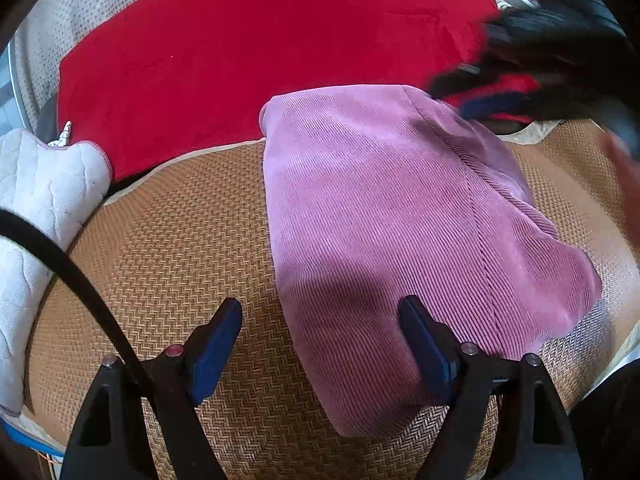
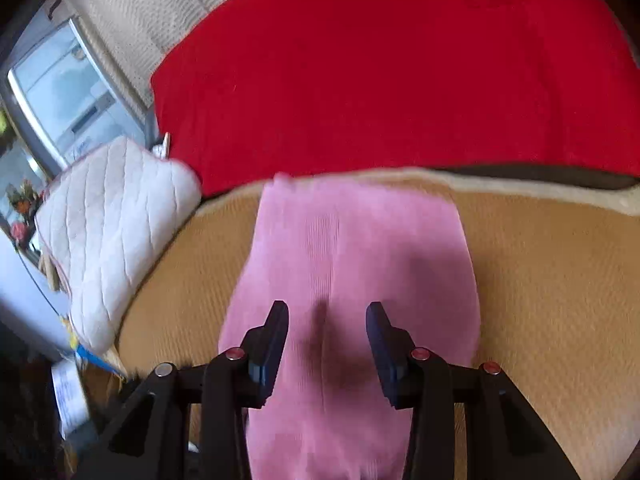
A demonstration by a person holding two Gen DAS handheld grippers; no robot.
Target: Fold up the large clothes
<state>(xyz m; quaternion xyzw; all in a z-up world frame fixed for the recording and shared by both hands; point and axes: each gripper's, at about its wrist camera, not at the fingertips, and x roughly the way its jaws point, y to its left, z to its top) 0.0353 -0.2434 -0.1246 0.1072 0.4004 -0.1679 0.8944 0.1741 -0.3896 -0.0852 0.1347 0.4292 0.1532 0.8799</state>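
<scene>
A pink corduroy garment point(image 1: 392, 232) lies folded into a long strip on the woven mat point(image 1: 172, 240). My left gripper point(image 1: 320, 312) is open and empty, just above the garment's near left edge. In the left wrist view the right gripper point(image 1: 520, 80) shows blurred at the garment's far right corner. In the right wrist view the pink garment point(image 2: 352, 248) stretches away under my right gripper point(image 2: 327, 316), which is open with nothing between its fingers.
A red blanket point(image 1: 260, 52) lies beyond the mat. A white quilted pillow point(image 1: 40, 200) sits at the left, also in the right wrist view point(image 2: 112, 220). A black cable point(image 1: 68, 268) crosses the left. A window point(image 2: 64, 96) stands at far left.
</scene>
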